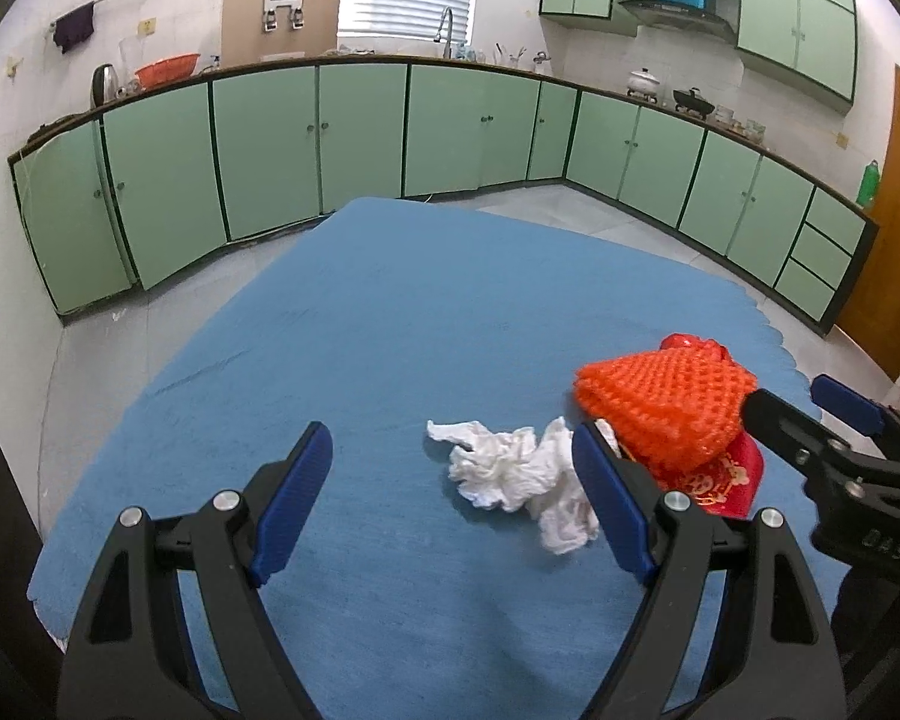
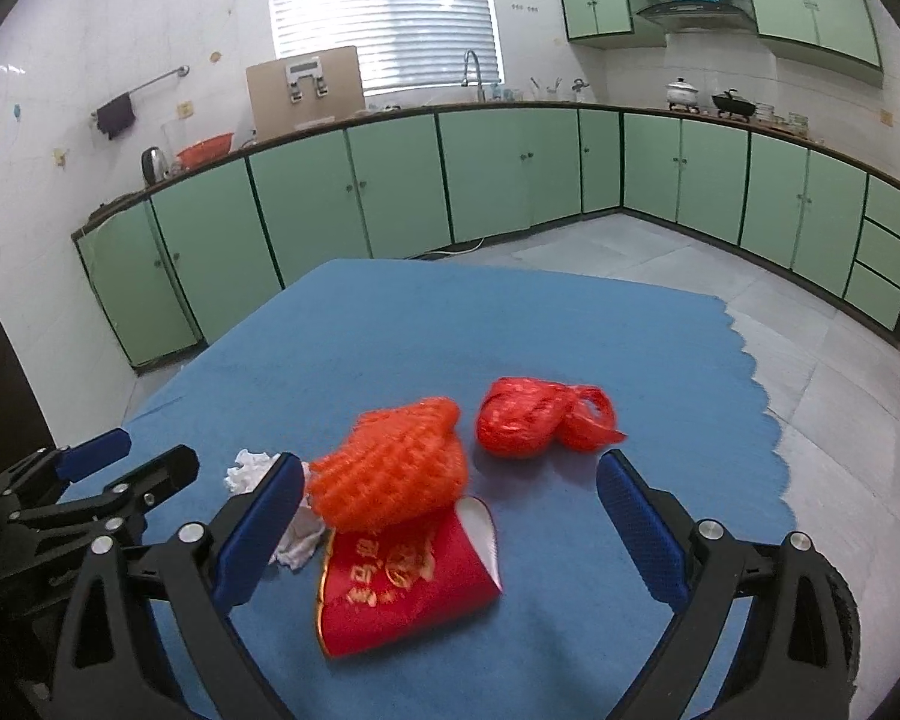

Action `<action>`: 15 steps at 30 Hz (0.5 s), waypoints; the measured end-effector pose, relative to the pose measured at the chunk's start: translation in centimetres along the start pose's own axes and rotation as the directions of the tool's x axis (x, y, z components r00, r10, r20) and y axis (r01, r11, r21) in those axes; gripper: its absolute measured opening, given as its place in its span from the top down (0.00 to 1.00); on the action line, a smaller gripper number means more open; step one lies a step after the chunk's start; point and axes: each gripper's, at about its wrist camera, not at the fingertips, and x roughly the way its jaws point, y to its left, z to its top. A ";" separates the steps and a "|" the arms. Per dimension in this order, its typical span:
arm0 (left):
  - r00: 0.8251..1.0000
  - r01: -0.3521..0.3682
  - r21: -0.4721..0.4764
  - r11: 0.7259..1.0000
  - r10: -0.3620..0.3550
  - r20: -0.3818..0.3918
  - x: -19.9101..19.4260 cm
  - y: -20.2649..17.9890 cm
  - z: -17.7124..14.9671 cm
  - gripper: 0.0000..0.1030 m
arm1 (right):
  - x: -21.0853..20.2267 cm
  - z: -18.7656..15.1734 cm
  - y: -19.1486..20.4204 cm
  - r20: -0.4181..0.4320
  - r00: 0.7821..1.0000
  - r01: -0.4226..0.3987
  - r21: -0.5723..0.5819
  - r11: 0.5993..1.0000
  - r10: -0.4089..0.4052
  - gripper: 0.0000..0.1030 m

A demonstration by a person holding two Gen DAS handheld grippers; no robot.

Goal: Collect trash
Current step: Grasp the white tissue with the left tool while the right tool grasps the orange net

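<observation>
Your left gripper (image 1: 453, 471) hangs low over the blue-covered worktop (image 1: 390, 312), jaws spread wide, nothing between them. The crumpled white tissue (image 1: 513, 471) lies on the cloth just ahead, its right end running behind your right-hand blue pad (image 1: 609, 507).

Your right gripper (image 2: 450, 507) also has its jaws wide apart and empty. Between and just beyond its pads sits the trash pile: an orange foam net (image 2: 390, 468) resting on top of a flattened red paper cup (image 2: 402, 594) with gold lettering, the cup's white inside showing at its upper right edge. A knotted red plastic bag (image 2: 522, 423) lies just beyond, beside the net but apart from it. The tissue pokes out to the left of the net, partly hidden behind the left pad.

From the left camera, the right gripper enters at the right edge, close to the net and cup. All four pieces of trash rest on the worktop, ungripped.

Green cabinets (image 2: 510, 174) line the far walls.
</observation>
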 end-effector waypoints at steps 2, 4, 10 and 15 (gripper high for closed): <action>1.000 0.000 -0.005 1.000 0.000 -0.002 0.2 0.4 0.0 0.23 | 0.6 0.1 0.3 -0.008 1.000 -0.008 -0.005 1.000 0.008 0.11; 1.000 -0.001 -0.010 1.000 0.001 -0.006 0.4 0.6 0.0 0.23 | 0.9 0.2 0.6 -0.016 1.000 -0.014 -0.012 1.000 0.014 0.15; 1.000 -0.003 -0.021 1.000 0.003 -0.017 1.1 0.9 0.0 0.23 | 1.9 -0.2 0.9 -0.066 0.996 -0.064 -0.025 0.998 0.062 0.48; 0.999 0.014 -0.024 1.000 -0.015 -0.033 1.7 0.7 -0.1 0.23 | 1.7 -0.8 0.7 -0.078 0.995 -0.066 -0.034 0.997 0.064 0.73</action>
